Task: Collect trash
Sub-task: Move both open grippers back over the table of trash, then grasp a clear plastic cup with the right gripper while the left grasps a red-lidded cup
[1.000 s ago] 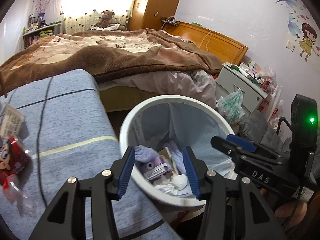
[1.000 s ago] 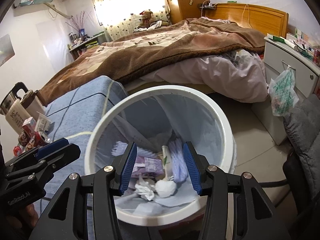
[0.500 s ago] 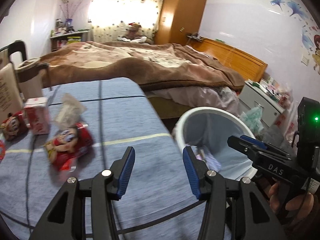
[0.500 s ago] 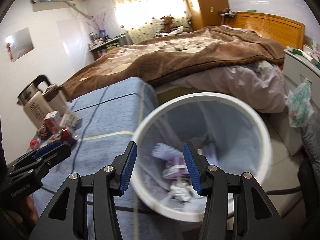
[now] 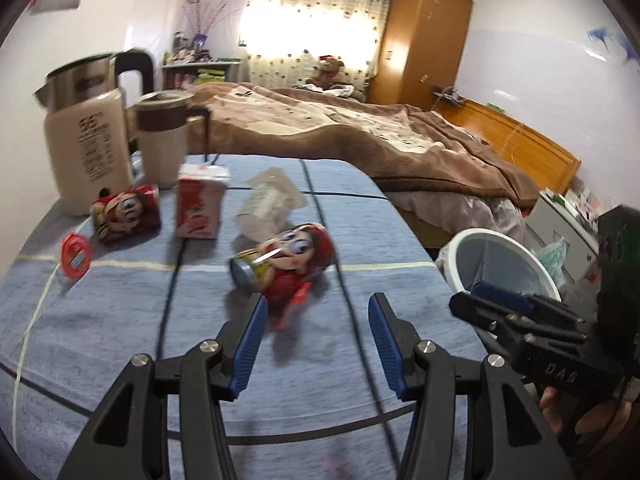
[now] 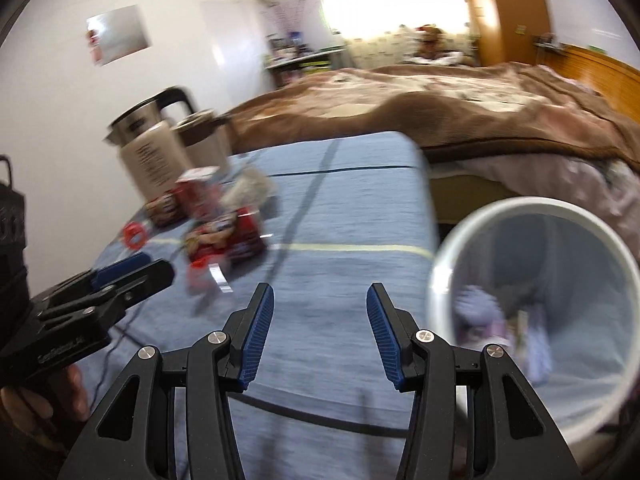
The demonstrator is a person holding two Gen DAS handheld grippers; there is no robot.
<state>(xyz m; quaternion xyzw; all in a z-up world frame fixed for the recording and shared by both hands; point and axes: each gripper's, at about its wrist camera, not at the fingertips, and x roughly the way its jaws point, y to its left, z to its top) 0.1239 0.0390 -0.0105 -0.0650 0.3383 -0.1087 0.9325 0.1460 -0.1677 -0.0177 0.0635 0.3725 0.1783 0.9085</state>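
Both grippers have swung from the white bin [image 6: 536,216] to the blue-covered table [image 5: 120,320] — left gripper [image 5: 316,344] empty and opening, nearest the red cartoon can [image 5: 288,264] lying on its side just ahead; right gripper [image 6: 320,336] spread, empty.

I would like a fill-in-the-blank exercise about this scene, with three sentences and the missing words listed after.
1. The crushed red cartoon can lies on the ____ striped tablecloth.
2. The round white trash bin stands beside the table and already holds ____.
3. Nothing is between the blue pads of the left claw, and the right claw is likewise ____.

Missing words: blue; trash; empty
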